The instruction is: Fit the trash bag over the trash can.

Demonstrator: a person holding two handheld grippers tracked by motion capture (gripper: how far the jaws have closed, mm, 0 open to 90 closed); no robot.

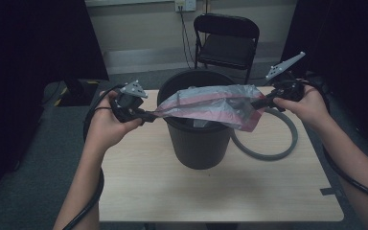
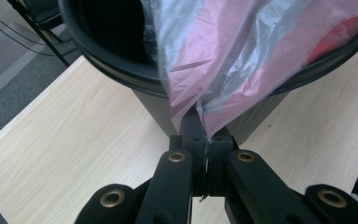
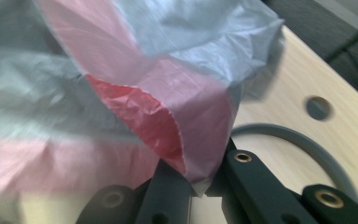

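Bag: thin pink-and-grey plastic bag (image 1: 211, 105) stretched over round black plastic bin (image 1: 199, 143).
Left gripper (image 1: 146, 116): clamped on bag edge.
Right gripper (image 1: 258, 102): apparently pinching opposite edge.

A bin (image 1: 199, 139) stands on the middle of the surface (image 1: 148, 191). A plastic bag (image 1: 211, 103) stretches across its mouth, between the left tool (image 1: 149, 116) and the right tool (image 1: 258, 102). A ring (image 1: 273, 154) lies on the surface right of the bin. A chair (image 1: 226, 43) stands behind.
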